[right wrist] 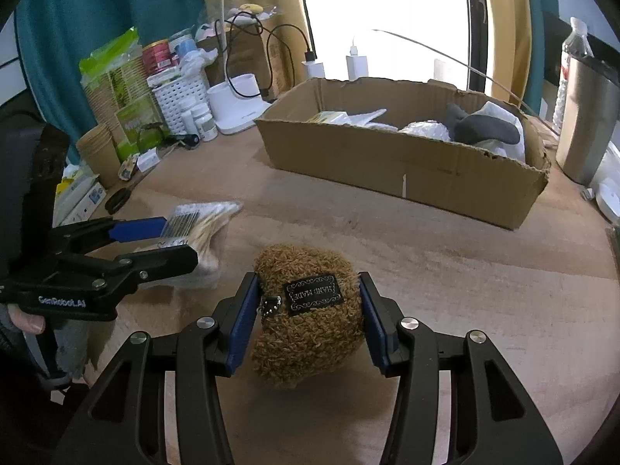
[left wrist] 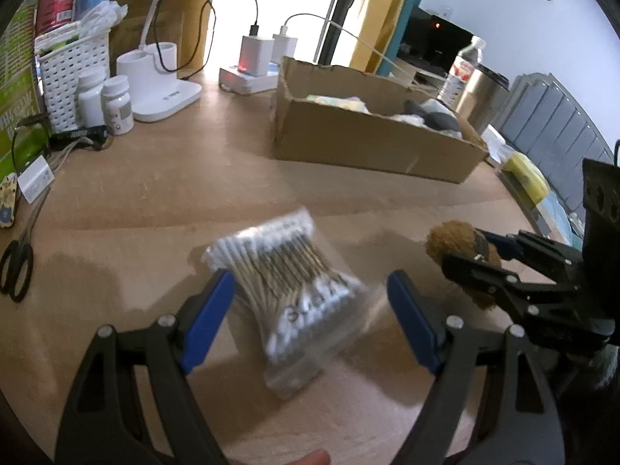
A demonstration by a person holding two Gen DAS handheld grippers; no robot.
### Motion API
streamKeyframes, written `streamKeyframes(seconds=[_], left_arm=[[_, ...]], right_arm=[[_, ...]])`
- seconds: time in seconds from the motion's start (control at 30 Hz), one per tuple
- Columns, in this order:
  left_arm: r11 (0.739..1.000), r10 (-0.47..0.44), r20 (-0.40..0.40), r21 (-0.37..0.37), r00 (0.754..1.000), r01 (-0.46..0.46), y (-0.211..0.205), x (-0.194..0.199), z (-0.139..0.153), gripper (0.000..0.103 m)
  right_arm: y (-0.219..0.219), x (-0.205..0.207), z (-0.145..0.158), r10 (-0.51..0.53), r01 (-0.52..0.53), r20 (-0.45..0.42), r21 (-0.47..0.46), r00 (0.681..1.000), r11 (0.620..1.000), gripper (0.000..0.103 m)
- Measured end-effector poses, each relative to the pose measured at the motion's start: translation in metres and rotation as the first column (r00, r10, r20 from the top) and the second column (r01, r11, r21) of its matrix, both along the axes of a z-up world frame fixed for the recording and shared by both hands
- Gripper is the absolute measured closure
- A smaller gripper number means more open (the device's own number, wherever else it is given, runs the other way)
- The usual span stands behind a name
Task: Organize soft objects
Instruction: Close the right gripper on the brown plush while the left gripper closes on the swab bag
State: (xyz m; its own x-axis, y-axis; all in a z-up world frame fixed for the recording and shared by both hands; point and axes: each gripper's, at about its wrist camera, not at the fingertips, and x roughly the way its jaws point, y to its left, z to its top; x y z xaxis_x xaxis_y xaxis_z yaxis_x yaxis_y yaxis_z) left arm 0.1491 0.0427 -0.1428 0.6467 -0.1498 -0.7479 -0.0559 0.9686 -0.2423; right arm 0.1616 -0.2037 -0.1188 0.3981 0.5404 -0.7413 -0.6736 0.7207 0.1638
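Observation:
A clear bag of cotton swabs (left wrist: 288, 288) lies on the wooden table between the open fingers of my left gripper (left wrist: 310, 283); the blue pads stand on either side of it without pressing it. The bag also shows in the right wrist view (right wrist: 201, 228). A brown fuzzy plush (right wrist: 306, 310) with a black "HAND MADE" label sits between the blue pads of my right gripper (right wrist: 308, 283), which is shut on it. The plush also shows in the left wrist view (left wrist: 457, 248). A cardboard box (right wrist: 403, 170) holding soft items stands farther back.
White basket (left wrist: 73, 73), pill bottles (left wrist: 116, 102), lamp base (left wrist: 162, 81) and chargers (left wrist: 252, 54) line the back left. Scissors (left wrist: 17, 263) lie at the left edge. A steel cup (right wrist: 589, 116) and a water bottle (right wrist: 573, 50) stand right of the box.

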Motion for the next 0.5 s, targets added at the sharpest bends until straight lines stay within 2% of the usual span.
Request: streamKeyframes(seconds=[0.33, 0.5], left_arm=[[1.000, 0.003, -0.035, 0.020, 0.999, -0.002, 0.000, 0.032, -0.007, 0.020], [0.998, 0.000, -0.064, 0.061, 0.998, 0.004, -0.006, 0.042, -0.015, 0.020]], right_arm=[[-0.002, 0.020, -0.001, -0.009, 0.009, -0.014, 0.010, 1.000, 1.000, 0.051], [-0.007, 0.027, -0.005, -0.020, 0.021, -0.028, 0.016, 0.999, 1.000, 0.050]])
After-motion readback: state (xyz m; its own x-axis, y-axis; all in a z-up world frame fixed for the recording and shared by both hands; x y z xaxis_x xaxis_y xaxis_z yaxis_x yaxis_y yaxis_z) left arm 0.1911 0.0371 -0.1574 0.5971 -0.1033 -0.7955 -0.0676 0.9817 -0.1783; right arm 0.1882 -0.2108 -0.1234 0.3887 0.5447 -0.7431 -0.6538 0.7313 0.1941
